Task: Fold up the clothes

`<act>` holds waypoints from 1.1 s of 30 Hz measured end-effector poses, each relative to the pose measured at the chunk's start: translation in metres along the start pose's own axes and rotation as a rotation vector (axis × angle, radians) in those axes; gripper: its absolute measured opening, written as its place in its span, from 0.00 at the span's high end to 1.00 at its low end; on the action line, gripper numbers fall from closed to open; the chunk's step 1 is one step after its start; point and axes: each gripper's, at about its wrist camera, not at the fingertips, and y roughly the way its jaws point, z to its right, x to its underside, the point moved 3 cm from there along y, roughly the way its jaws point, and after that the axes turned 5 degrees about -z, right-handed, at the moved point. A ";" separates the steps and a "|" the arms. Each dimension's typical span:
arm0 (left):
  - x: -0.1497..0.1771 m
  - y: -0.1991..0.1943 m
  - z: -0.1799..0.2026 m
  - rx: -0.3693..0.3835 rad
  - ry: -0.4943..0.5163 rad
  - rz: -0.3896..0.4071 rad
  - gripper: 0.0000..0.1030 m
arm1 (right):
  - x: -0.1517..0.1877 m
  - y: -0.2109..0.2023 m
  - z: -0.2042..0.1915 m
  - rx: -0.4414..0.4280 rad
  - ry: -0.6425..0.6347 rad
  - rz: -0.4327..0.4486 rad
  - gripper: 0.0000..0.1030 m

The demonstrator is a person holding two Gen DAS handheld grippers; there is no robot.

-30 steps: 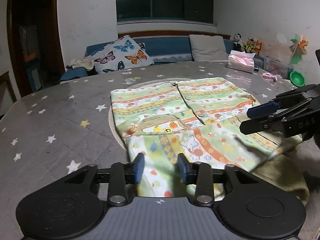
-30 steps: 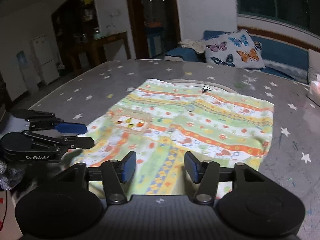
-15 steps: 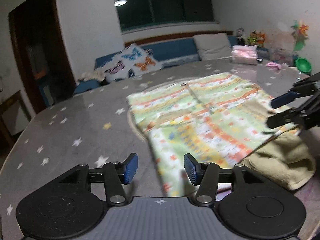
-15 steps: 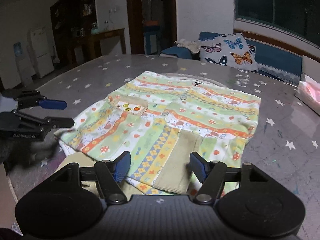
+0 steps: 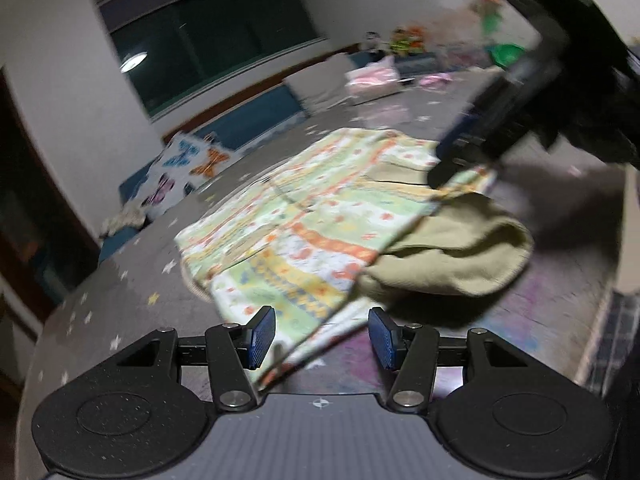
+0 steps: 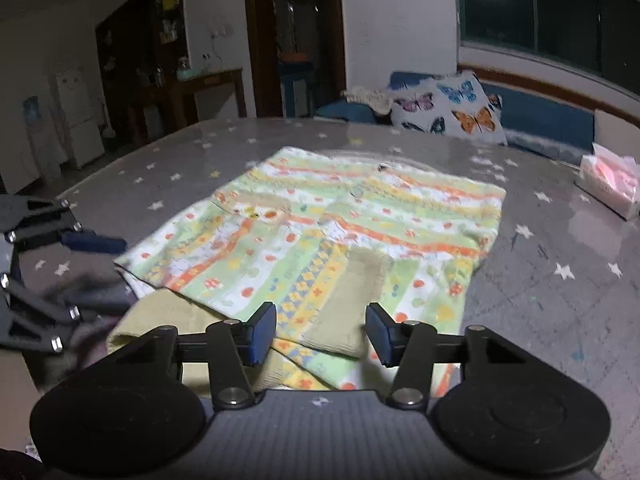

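Blur smears our left view; both our left gripper (image 5: 321, 338) and right gripper (image 6: 321, 334) gape, the patterned garment (image 6: 320, 236) lying just ahead between the jaws.

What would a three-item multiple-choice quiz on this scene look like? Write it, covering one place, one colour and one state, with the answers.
1. The butterfly pillow sits: A on the blue sofa, B on the table, C on the floor.
2. The gripper pads are: A red, B blue, C white.
3. The right gripper is: A shut on the garment, B open, C out of view.

Answers: 1 A, it leans on the sofa beyond the starred table. 2 B, both pads show blue. 3 B, its jaws stand apart above the patterned garment, gripping nothing.
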 end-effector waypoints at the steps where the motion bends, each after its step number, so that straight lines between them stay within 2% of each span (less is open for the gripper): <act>1: -0.001 0.000 0.004 0.005 0.014 0.006 0.47 | 0.000 0.001 -0.002 -0.008 -0.003 -0.010 0.51; 4: -0.005 0.004 0.011 0.024 0.028 0.023 0.47 | 0.004 0.008 -0.005 -0.021 -0.010 -0.054 0.51; 9: -0.014 0.008 0.024 0.063 0.062 0.062 0.47 | 0.006 -0.004 -0.005 -0.033 -0.021 -0.051 0.50; 13: -0.021 0.014 0.034 0.102 0.080 0.089 0.64 | 0.008 -0.017 -0.004 -0.021 -0.060 -0.057 0.48; 15: -0.023 0.017 0.035 0.118 0.068 0.095 0.72 | 0.011 -0.023 -0.005 -0.011 -0.091 -0.065 0.43; 19: -0.028 0.019 0.022 0.145 -0.010 0.096 0.89 | 0.016 -0.030 -0.010 0.002 -0.170 -0.082 0.39; 21: -0.034 0.020 0.010 0.161 -0.076 0.095 0.90 | 0.018 -0.032 -0.014 0.006 -0.213 -0.090 0.35; 27: -0.056 0.025 -0.019 0.209 -0.218 0.094 0.90 | 0.016 -0.025 -0.030 0.019 -0.327 -0.078 0.34; 29: -0.062 0.029 -0.026 0.220 -0.239 0.088 0.90 | 0.013 -0.016 -0.034 0.032 -0.356 -0.068 0.37; 31: -0.066 0.032 -0.032 0.230 -0.264 0.082 0.90 | 0.010 -0.008 -0.035 0.032 -0.361 -0.067 0.45; 33: -0.067 0.035 -0.038 0.238 -0.287 0.076 0.90 | 0.006 0.002 -0.033 0.023 -0.350 -0.078 0.64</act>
